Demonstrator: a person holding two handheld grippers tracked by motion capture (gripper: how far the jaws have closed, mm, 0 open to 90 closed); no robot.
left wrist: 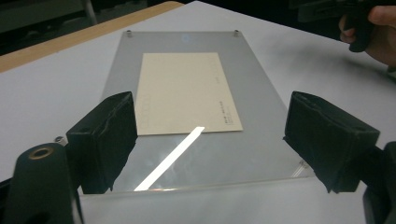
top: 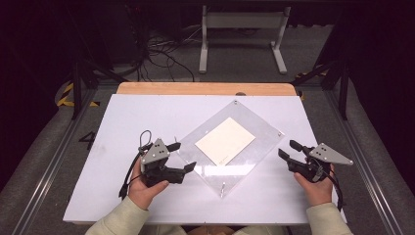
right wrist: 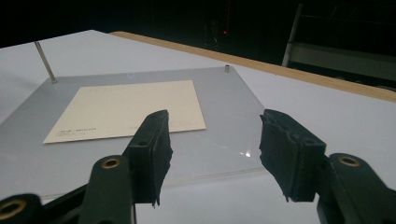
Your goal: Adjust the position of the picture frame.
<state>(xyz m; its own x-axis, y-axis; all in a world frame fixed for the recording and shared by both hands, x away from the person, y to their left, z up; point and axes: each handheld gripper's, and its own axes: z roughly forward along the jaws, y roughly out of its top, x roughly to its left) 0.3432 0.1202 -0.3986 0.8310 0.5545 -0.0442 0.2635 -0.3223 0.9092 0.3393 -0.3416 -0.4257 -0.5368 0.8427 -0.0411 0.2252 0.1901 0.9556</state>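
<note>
i hold a claw in each hand at the near side of the white table [top: 147, 112]. my left gripper [top: 183, 157] sits left of the clear acrylic plate [top: 264, 132], its jaws spread wide, and the plate's left corner edge lies between them with nothing pinched. in the left gripper view the two black pads [left wrist: 109, 140] stand on either side of the plate's near edge, one at each side, over the plate rather than pressing on it, as far as i can tell. my right gripper [top: 288, 151] waits at the right of the plate, just beside its right corner, jaws also wide apart and gripping nothing; in the right gripper view the plate's near edge runs under and just beyond the pads.

the plate lies flat in the middle of the table, turned like a diamond, one corner far, one near, one toward each of my hands. under or inside it rests a cream card [top: 225, 140], also turned diamond-wise, with a line of small print along one edge that is too small to read. short metal posts [right wrist: 226, 69] stand at the plate's corners, and one taller thin pin [right wrist: 44, 60] rises at a far-left corner in the right gripper view. a bright streak of lamp glare crosses the plate near my left pads. the table's far edge shows a wooden strip [top: 205, 88].
</note>
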